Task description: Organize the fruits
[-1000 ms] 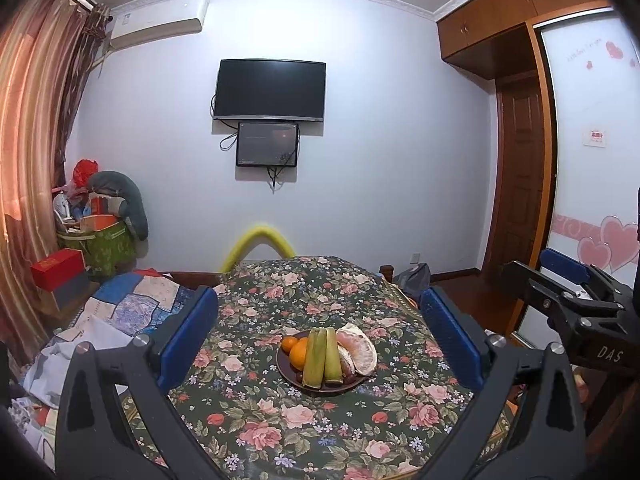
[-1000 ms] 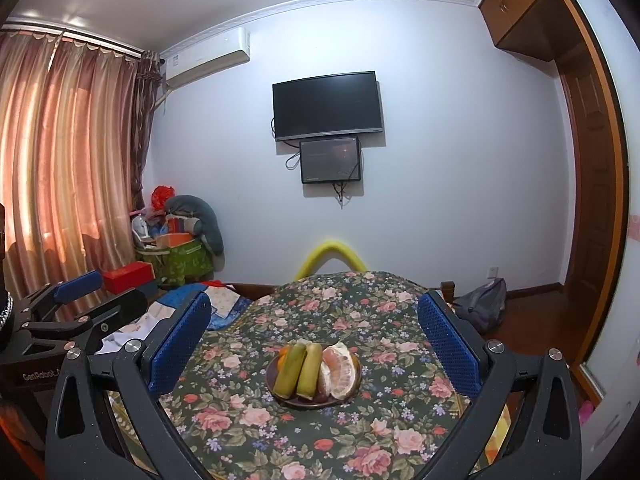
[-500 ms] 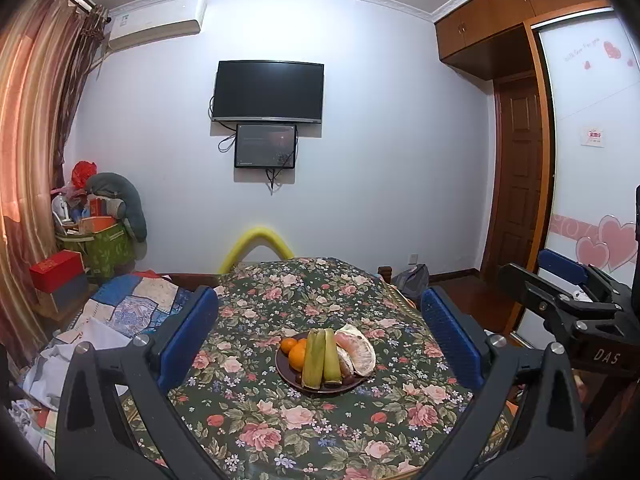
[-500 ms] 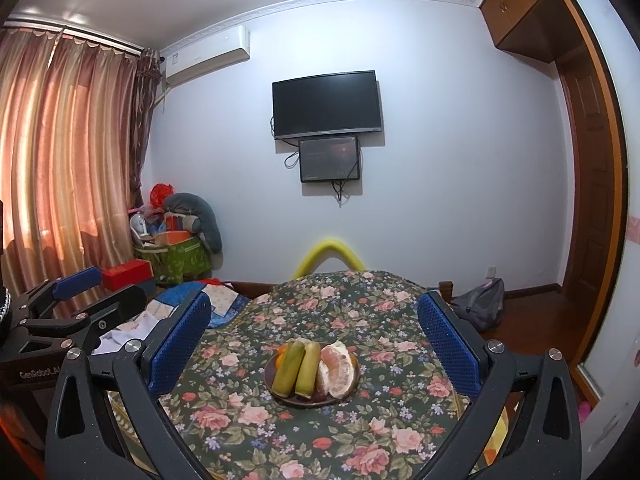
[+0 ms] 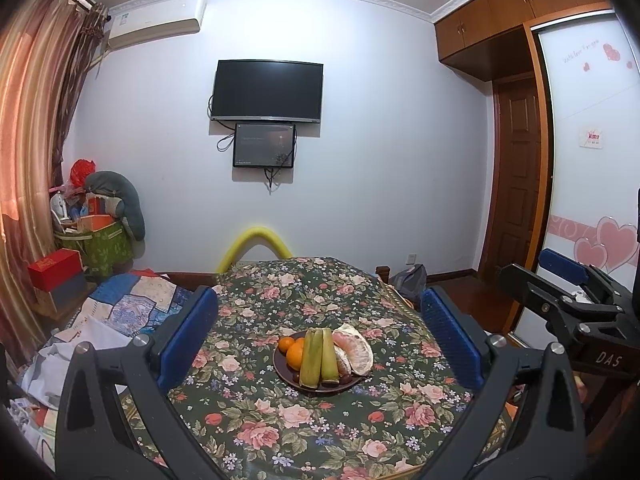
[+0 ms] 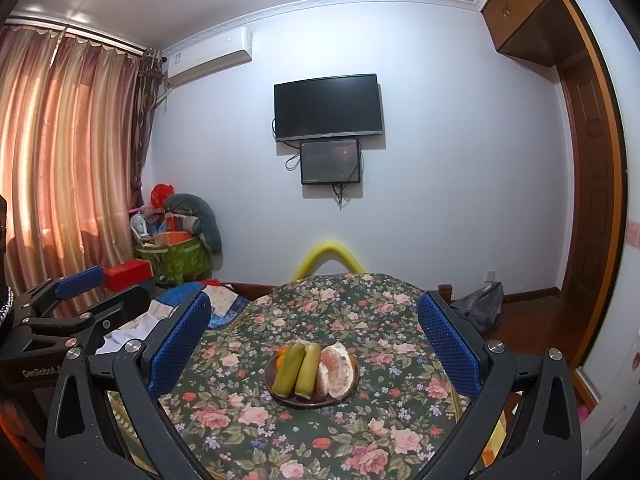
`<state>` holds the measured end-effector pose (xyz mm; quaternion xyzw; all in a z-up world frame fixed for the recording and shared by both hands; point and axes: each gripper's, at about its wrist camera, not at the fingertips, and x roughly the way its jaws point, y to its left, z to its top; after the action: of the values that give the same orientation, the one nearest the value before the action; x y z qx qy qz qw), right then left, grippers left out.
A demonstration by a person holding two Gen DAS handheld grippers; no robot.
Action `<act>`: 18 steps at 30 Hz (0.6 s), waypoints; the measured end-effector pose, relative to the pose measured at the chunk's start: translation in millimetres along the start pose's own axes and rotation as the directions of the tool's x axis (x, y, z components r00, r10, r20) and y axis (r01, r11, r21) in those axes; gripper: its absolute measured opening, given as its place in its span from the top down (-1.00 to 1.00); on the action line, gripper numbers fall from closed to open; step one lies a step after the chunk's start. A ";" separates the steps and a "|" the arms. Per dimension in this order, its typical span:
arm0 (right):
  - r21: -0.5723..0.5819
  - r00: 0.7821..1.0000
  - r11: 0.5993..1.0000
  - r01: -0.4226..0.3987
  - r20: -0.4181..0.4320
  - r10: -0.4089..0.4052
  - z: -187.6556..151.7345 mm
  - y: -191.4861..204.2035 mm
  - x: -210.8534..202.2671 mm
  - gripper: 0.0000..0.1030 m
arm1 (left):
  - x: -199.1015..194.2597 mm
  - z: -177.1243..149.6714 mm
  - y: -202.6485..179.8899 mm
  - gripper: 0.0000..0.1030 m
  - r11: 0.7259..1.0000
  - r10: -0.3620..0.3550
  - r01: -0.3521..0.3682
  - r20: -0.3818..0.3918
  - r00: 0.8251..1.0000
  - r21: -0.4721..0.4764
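Observation:
A dark round plate point(image 5: 285, 376) point(image 6: 269, 381) sits mid-table on a floral cloth. It holds two green-yellow bananas point(image 5: 317, 356) point(image 6: 298, 368), oranges point(image 5: 295, 354) on the left, peeled pomelo pieces point(image 5: 354, 350) point(image 6: 338, 370) on the right, and small dark fruits point(image 5: 346, 379). My left gripper point(image 5: 320, 334) is open and empty, held above and short of the plate. My right gripper point(image 6: 314, 332) is open and empty, likewise above the plate. Each gripper shows at the edge of the other's view.
The floral-clothed table point(image 5: 320, 432) fills the foreground. A patchwork blanket point(image 5: 132, 300) lies left of it. A yellow foam arch point(image 5: 258, 242) stands behind. Boxes and a green bag point(image 5: 100, 244) crowd the left corner. A grey bag point(image 6: 480, 308) lies on the floor right.
Both views have shifted very slightly; the plate sits marginally lower and left in frame. Both grippers stay open and empty.

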<state>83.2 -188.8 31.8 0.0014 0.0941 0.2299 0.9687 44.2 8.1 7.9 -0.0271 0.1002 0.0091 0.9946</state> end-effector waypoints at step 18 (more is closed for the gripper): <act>0.004 1.000 1.000 0.007 0.005 -0.007 -0.7 -2.9 -1.5 -1.00 | -1.7 -0.1 -2.9 -1.00 1.000 -0.020 0.020 -0.003 1.000 0.006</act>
<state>83.1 -192.1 31.3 0.0035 0.0923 0.2264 0.9697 42.5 5.2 8.2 -0.0249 0.1015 -0.0011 0.9945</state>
